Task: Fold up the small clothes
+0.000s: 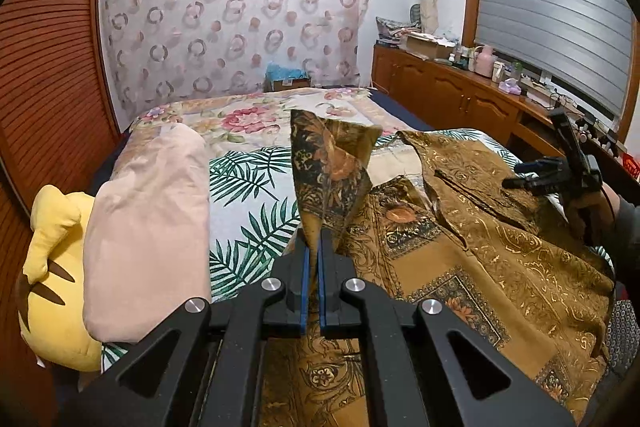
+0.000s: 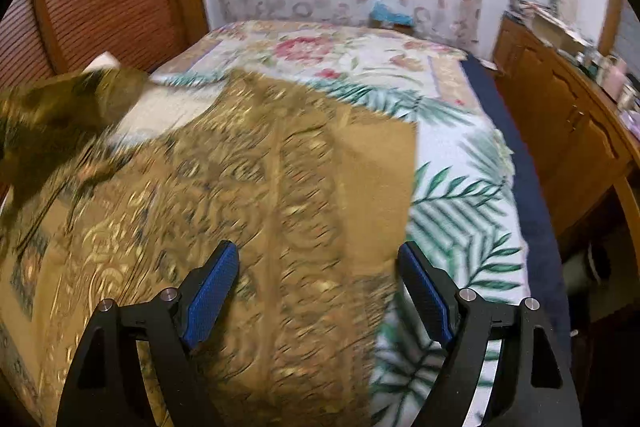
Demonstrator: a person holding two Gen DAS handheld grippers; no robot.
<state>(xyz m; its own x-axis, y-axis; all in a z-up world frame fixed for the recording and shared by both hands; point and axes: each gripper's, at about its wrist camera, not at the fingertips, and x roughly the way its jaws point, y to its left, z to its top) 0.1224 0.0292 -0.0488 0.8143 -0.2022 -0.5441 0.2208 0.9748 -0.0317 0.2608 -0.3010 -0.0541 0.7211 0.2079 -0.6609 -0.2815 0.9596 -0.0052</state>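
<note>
The step in hand looks like the first fold of a brown-and-gold patterned garment point(image 1: 480, 247) that lies spread over the bed point(image 1: 248, 211), on its leaf-print cover. The left gripper point(image 1: 315, 247) is clenched on one corner of the cloth, and that corner stands up between its blue pads as a peaked flap above the rest of the garment. The right gripper point(image 2: 318, 287) hangs released, jaws wide apart, just over the garment's near right portion with nothing between its pads; whether it touches the cloth cannot be told. The next move probably calls for carrying the pinched corner across the garment and laying it flat, while the right gripper takes or pins the opposite edge so the cloth does not drag. The left wrist view alone shows the pinch itself, a pink pillow point(image 1: 148, 227) and a yellow plush toy point(image 1: 56, 267) at the left of the bed, and the right gripper held by a hand at the far right. The right wrist view alone shows the garment's straight right edge against the cover, though it is blurred.
</note>
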